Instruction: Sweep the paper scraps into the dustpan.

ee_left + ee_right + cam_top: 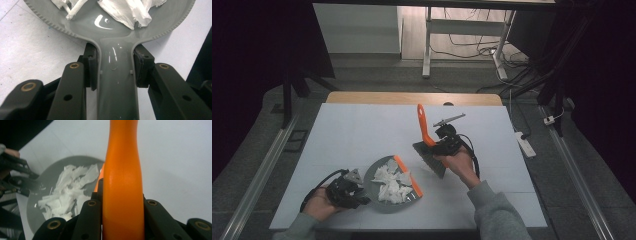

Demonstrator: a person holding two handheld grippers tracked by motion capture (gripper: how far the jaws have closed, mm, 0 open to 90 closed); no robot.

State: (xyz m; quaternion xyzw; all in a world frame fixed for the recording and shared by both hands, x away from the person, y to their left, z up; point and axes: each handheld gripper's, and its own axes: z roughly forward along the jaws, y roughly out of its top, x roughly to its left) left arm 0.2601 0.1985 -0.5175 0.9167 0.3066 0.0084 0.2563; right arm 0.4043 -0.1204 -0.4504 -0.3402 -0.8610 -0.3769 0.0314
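Note:
A grey dustpan [379, 202] with an orange lip lies near the table's front edge and holds a heap of torn white paper scraps [391, 182]. My left gripper [357, 194] is shut on the pan's handle; in the left gripper view the handle [116, 82] sits clamped between both pads, with the left gripper [116, 67] just behind the bowl and scraps [130, 10]. My right gripper [439, 145] is shut on the orange handle [423, 122] of a brush, whose grey bristles [431, 159] hang just right of the pan's lip. In the right gripper view, the handle [122, 170] rises between the jaws, with the dustpan [50, 173] to the left.
The white table top [357, 130] stretches open behind and left of the pan. A wooden edge [412, 97] runs along the far side. On the floor lie a white power strip [524, 142] to the right and cables near a desk leg [427, 50] behind.

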